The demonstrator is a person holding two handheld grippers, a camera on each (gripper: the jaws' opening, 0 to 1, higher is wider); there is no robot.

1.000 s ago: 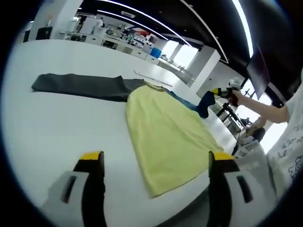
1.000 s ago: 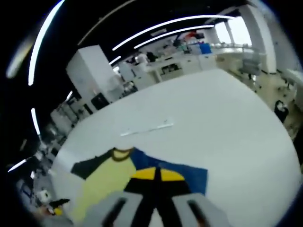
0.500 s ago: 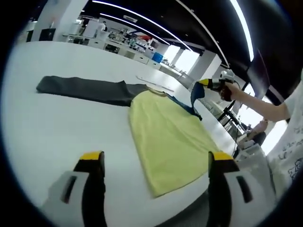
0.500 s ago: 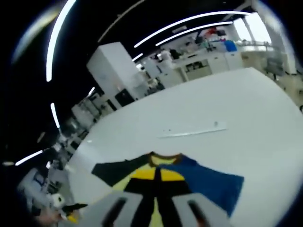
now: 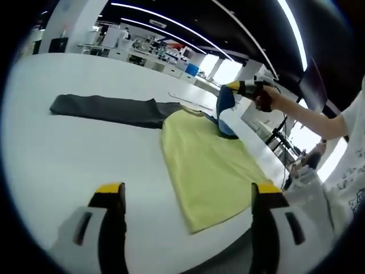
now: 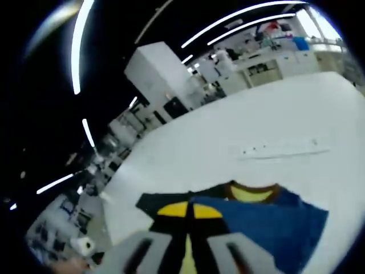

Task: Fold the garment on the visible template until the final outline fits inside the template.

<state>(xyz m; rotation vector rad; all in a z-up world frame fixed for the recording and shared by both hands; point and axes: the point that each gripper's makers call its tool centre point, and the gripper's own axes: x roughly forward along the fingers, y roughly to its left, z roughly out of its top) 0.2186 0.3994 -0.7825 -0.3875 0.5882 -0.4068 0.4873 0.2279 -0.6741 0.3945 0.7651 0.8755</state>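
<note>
Garment (image 5: 205, 165): long-sleeved top with yellow body, lying flat on a white table (image 5: 68, 154), its hem toward the near edge in the left gripper view; one dark grey sleeve (image 5: 105, 108) stretched out straight across the tabletop, away from the body

Blue sleeve (image 5: 225, 111): lifted off the table beside the neckline, hanging from the right gripper (image 5: 242, 88), which is held in a person's hand (image 5: 263, 100) (arm reaching in from the right of that view)

Right gripper, own view (image 6: 189, 212): yellow-tipped jaws pressed together on the blue sleeve (image 6: 274, 220), the fabric spreading out in front of them; yellow collar (image 6: 251, 193) and dark sleeve (image 6: 157, 201) visible past the tips

Left gripper (image 5: 185, 197): jaws set wide apart, nothing between them, hanging above the near part of the table, clear of the cloth

Thin white strip (image 6: 279, 151): lying on the table beyond the collar, well apart from the garment; whether it marks the template cannot be told
</note>
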